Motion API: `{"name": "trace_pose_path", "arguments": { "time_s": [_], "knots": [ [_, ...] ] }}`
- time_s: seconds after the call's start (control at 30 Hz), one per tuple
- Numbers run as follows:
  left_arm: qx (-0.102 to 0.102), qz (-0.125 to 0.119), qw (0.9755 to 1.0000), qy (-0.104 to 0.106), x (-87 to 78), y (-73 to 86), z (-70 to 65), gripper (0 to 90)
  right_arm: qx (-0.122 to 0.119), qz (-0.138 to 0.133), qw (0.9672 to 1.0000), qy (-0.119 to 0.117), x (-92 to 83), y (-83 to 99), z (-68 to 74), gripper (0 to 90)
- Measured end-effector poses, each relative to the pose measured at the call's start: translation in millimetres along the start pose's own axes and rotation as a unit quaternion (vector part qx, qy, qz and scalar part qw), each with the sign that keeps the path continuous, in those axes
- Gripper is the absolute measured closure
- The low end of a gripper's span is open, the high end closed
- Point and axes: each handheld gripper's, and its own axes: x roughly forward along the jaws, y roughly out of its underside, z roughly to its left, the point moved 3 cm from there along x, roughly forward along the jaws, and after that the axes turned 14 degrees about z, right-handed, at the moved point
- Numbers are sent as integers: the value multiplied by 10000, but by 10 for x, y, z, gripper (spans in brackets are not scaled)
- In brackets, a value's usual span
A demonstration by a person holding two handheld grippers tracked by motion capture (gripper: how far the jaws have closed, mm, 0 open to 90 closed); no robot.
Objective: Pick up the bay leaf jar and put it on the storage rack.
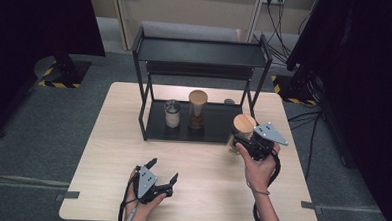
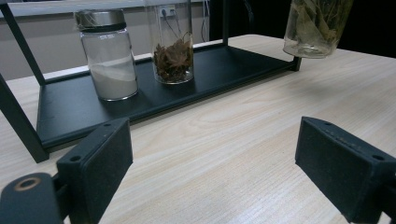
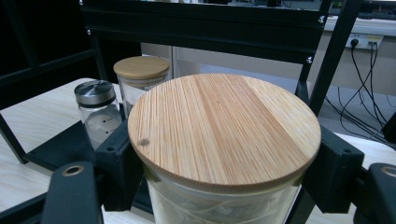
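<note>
My right gripper (image 1: 241,140) is shut on a glass jar with a bamboo lid (image 1: 244,124), its jaws pressing on both sides just under the lid (image 3: 224,130). The jar, with pale dried leaves inside (image 2: 316,25), hangs a little above the table beside the rack's front right leg. My left gripper (image 1: 164,169) rests near the table's front edge, open, with nothing between its pads (image 2: 100,161). On the rack's lower tray (image 1: 218,126) stand a small metal-lidded jar of white powder (image 2: 108,56) and a taller bamboo-lidded jar of brown pieces (image 2: 173,46).
The black two-tier rack (image 1: 200,51) stands at the back middle of the wooden table (image 1: 118,137); its top shelf is bare. A small round object (image 1: 229,101) lies behind the tray. Cables (image 1: 280,24) run along the floor behind the table.
</note>
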Motion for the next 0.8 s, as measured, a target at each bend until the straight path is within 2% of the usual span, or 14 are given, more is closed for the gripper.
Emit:
{"name": "trace_pose_path", "arguments": {
  "time_s": [0.8],
  "knots": [
    [17,10,10000,-8,2,-1,-4,108,21,53,10000,31,176,-180,14,254]
  ]
}}
